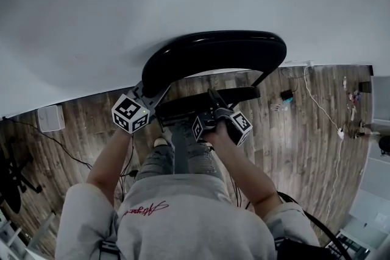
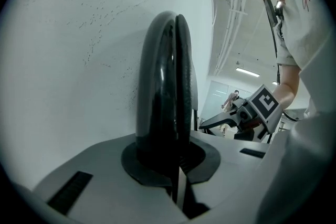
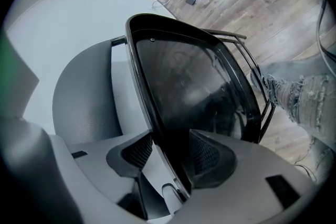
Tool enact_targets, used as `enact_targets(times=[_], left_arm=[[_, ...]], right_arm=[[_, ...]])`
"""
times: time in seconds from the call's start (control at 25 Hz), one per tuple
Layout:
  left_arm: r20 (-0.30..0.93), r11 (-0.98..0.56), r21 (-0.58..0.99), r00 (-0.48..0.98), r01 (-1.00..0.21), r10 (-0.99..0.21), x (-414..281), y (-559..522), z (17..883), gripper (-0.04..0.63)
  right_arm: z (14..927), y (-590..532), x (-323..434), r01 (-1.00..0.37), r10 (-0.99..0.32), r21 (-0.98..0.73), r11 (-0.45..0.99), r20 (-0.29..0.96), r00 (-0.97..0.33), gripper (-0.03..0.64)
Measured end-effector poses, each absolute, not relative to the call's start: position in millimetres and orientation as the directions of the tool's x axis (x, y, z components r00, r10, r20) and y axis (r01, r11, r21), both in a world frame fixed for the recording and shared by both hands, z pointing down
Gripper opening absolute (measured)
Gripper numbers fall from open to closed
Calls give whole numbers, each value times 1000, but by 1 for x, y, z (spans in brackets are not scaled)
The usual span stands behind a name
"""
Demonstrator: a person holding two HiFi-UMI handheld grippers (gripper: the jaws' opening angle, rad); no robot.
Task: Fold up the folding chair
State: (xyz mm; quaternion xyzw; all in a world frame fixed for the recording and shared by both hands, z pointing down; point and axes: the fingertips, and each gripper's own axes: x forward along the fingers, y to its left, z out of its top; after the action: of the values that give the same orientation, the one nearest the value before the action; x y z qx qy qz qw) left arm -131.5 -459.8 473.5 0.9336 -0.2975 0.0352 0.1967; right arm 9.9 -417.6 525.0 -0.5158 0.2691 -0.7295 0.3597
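The black folding chair stands in front of me by a white wall, its curved backrest (image 1: 213, 52) above the seat (image 1: 207, 100). In the left gripper view the backrest (image 2: 165, 86) rises edge-on from between the jaws. My left gripper (image 2: 170, 157) is shut on the backrest's edge and shows at the backrest's left end (image 1: 149, 93) in the head view. My right gripper (image 3: 168, 152) holds the rim of the glossy seat (image 3: 194, 86) between its ribbed pads (image 3: 137, 152). It sits at the seat's near edge (image 1: 214, 108) in the head view.
The white wall (image 1: 122, 9) lies close behind the chair. Wood flooring (image 1: 298, 137) carries cables and small items (image 1: 286, 95) at the right. A white box (image 1: 50, 118) sits at the left. My jeans-clad leg (image 3: 299, 97) stands right beside the chair frame.
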Motion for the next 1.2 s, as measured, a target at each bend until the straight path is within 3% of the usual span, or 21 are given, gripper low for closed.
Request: enact_targets(times=[0.28,0.44,0.56,0.6,0.64,0.68,0.8,0.92,1.04,1.2], left_arm=[[193,-721,341,795,-603,-574,-133,-463,474,20],[175,-695,345,770,-632,-613,-135,-464,473,30],[158,-634,399,731,-662,-664,-145,-464,474,80],[146,-614,430,722,-662,-677,-149,-464,474,120],[136,-592,462,712,-661,-689,-154,-462,476,218],[135,-567,486,698,-665,-703,-160,-461,479,244],[166,-500,493,641,-712,-749,-183,-448,491,244],[190,-445,449,569,-775,-800,-205,-429,489,245],[204,-418,404,525,-814,-826,-211,-400,476,245],[173,-441,391,535,-808,-827,-197,-358,431,219]], right_arm=[[526,-423,9,252,-790,-749,-613,577,-207,221],[524,-422,8,174,-819,-806,-566,527,-226,221],[522,-420,8,50,-857,-880,-473,446,-259,221],[521,-419,8,5,-869,-900,-435,419,-264,221],[520,-419,9,-39,-880,-917,-397,393,-266,221],[518,-419,9,-78,-890,-928,-364,372,-264,221],[509,-410,17,-177,-919,-944,-280,316,-235,222],[497,-393,24,-416,-943,-896,-154,259,-208,222],[478,-364,31,-680,-956,-733,-6,204,-211,219],[426,-335,17,-830,-951,-520,200,101,-292,197]])
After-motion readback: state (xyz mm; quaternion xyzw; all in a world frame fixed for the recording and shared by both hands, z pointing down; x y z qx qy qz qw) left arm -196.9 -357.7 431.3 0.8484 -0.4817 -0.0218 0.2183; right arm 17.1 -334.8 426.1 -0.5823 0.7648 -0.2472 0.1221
